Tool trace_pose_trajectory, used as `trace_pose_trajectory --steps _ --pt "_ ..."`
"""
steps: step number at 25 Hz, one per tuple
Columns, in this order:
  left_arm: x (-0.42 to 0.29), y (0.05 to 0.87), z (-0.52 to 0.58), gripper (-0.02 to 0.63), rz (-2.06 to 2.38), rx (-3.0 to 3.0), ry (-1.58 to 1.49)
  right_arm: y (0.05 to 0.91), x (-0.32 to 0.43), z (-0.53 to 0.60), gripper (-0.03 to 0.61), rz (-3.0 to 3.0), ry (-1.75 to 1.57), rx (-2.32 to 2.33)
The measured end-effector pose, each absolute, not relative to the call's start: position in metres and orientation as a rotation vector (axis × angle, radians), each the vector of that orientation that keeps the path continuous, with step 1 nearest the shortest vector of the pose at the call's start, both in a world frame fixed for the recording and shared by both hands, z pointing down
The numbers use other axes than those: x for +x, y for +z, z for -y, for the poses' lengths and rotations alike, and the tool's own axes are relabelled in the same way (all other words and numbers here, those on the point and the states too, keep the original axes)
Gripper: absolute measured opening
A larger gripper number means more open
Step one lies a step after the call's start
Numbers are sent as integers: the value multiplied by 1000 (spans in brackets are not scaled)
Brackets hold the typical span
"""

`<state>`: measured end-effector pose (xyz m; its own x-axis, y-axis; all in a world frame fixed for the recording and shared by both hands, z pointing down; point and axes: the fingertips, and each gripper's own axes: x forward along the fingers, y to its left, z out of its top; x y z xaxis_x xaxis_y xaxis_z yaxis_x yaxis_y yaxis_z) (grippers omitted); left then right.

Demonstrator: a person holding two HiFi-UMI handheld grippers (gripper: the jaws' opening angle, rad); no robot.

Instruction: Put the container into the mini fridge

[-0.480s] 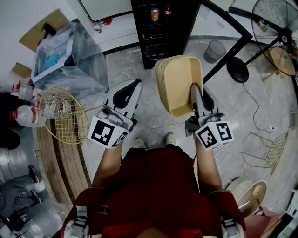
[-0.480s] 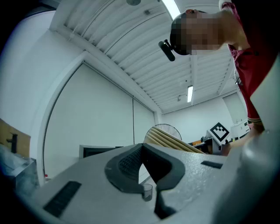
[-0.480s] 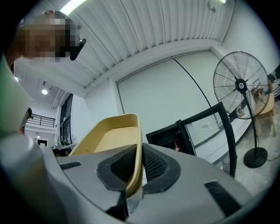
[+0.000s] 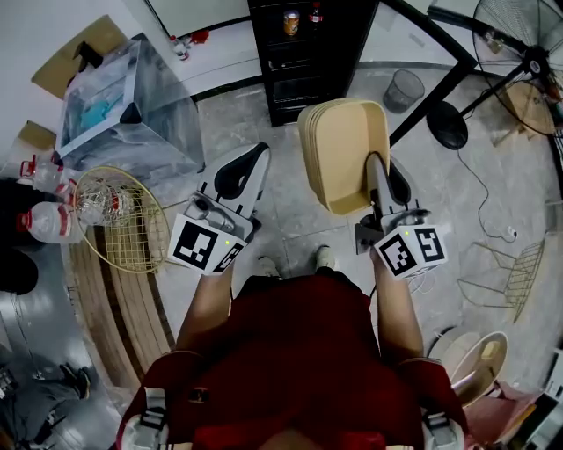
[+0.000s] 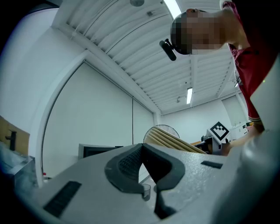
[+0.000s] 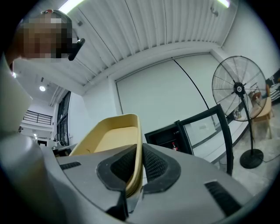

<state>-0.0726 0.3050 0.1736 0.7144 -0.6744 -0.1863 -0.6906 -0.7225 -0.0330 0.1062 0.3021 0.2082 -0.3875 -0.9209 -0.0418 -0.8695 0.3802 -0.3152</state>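
Between the pads [image 6: 155, 164] of the right gripper [image 6: 139, 151], the thin near wall of the tan container [image 6: 114, 133] is pinched, one ribbed pad on its inside face and one on its outside. The container rises beyond the jaws, its hollow open toward the person. From the head view the right gripper [image 4: 380, 171] grips the container [image 4: 343, 145] at its near right edge. The container hangs in the air above the grey floor [image 4: 281, 224], and layered rims show along its left side. The fingers of the left gripper [image 5: 143, 153] are pressed together at their tips with nothing between them. In the head view the left gripper [image 4: 236, 180] floats to the left of the container, apart from it. Farther off, straight ahead, stands the black mini fridge [image 4: 303, 53] with its front open; a can [image 4: 292, 24] and a bottle [image 4: 316, 18] stand on a shelf inside. In the right gripper view the mini fridge [image 6: 168, 136] shows just right of the container. A mesh waste bin [image 4: 405, 91] stands to the right of the fridge, and a standing fan [image 4: 519, 48] is at the far right. At the far left is a clear plastic box [image 4: 123, 105], with a round wire basket [image 4: 123, 220] nearer beside it.
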Motion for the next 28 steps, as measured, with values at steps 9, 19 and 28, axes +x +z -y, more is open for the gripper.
trace_pose_trajectory --steps 9,19,28 --pt "-106 183 -308 6 -1100 -2839 262 216 79 -308 26 -2376 -396 -1638" --pt "-168 191 -299 6 -1085 -2834 275 229 26 -298 26 -2360 -377 -1733" --pt "-186 201 -265 6 -1079 -2847 272 238 11 -274 27 -2354 -379 -1801"
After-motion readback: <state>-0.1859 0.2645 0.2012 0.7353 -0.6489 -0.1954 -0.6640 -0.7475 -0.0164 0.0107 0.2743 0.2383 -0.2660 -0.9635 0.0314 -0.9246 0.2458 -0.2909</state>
